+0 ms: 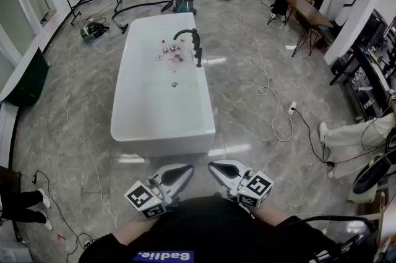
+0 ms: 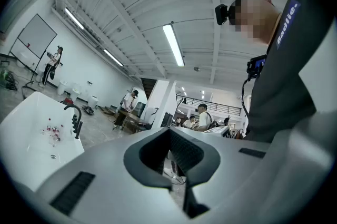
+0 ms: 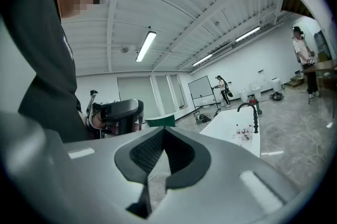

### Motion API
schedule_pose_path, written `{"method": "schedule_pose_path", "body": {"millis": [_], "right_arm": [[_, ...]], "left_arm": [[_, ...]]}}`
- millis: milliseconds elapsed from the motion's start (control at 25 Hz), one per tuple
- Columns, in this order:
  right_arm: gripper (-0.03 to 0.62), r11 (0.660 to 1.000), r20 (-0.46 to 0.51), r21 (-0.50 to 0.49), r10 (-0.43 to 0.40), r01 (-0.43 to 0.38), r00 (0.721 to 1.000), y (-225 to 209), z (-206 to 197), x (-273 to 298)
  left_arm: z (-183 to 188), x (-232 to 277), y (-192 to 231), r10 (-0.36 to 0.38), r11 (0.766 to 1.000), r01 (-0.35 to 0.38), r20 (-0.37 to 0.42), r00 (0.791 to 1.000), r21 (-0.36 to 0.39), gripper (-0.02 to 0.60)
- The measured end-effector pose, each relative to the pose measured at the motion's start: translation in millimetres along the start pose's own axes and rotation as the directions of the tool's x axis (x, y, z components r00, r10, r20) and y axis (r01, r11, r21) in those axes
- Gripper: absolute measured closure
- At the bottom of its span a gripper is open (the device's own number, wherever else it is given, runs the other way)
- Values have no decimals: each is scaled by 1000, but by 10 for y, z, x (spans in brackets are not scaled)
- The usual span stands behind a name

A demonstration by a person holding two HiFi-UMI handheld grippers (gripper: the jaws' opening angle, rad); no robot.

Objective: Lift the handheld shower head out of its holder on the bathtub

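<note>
Left gripper (image 1: 178, 174) and right gripper (image 1: 219, 170) wait off the bathtub's (image 1: 133, 125) near end, fingers (image 2: 100, 165) closed, empty; step up to the shower head (image 1: 198, 52) on its rim; open one first.

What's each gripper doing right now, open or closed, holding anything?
Left gripper: jaws closed, holding nothing.
Right gripper: jaws closed, holding nothing.

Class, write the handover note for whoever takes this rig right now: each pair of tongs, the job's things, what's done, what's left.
Left tongs: shut, empty, held at the waist.
Right tongs: shut, empty, beside them.
Bathtub: on the floor ahead, apart from both tongs.
Shower head: in its holder by the black tap on the tub's right rim.
Done: nothing yet.
Left: step closer, open one pair, grip the shower head, lift it out.
</note>
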State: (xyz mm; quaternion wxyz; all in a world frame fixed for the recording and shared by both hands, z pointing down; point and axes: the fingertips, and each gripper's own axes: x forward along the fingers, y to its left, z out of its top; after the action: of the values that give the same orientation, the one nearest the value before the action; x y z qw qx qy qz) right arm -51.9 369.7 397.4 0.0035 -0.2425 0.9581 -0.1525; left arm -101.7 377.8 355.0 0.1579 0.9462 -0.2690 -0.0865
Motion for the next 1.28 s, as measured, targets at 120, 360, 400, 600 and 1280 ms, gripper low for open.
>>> {"method": "schedule_pose_path", "body": {"millis": [120, 360, 400, 600, 1280], "right_arm": [[594, 1000, -19, -26, -4, 3, 1000, 22, -39, -19], [594, 1000, -19, -21, 3, -4, 1000, 26, -135, -27], [594, 1000, -20, -24, 1, -2, 1000, 23, -129, -33], [592, 1000, 8, -22, 2, -1, 1000, -27, -101, -102], [592, 999, 27, 6, 47, -47, 999, -298, -24, -345]], "left_arm": [[16, -14, -53, -15, 1000, 16, 27, 1000, -25, 588], [1, -33, -34, 7, 1000, -7, 3, 1000, -27, 588], [-29, -45, -23, 9, 1000, -9, -2, 1000, -19, 588], [-39, -17, -58, 10, 1000, -10, -6, 1000, -11, 588], [36, 295, -90, 72, 997, -73, 34, 997, 25, 588]]}}
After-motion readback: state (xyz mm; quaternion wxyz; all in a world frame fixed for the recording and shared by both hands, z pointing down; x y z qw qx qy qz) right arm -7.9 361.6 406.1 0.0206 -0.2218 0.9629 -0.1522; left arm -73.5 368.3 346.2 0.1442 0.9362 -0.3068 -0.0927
